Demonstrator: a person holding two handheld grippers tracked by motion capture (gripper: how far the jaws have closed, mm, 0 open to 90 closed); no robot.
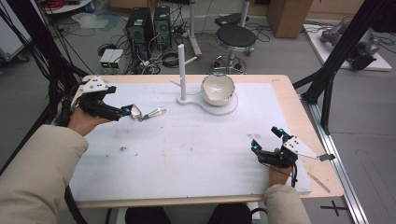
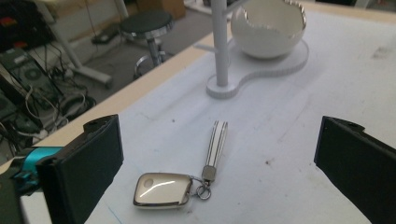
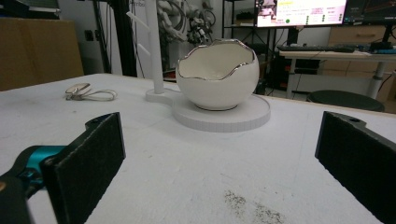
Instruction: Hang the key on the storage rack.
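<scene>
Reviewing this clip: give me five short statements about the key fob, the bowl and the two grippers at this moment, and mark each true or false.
1. The key fob lies flat on the table between the open jaws of the left gripper. True.
2. The right gripper is shut on the fob's strap. False: its jaws are wide open and hold nothing; the fob lies far off across the table from it.
3. The egg-shaped bowl sits on the round part of the white stand base. True.
4. The fob hangs from a peg on the white post. False: it lies on the table.
5. The bowl lies tipped on its side on the bare table. False: it sits upright on the base.
</scene>
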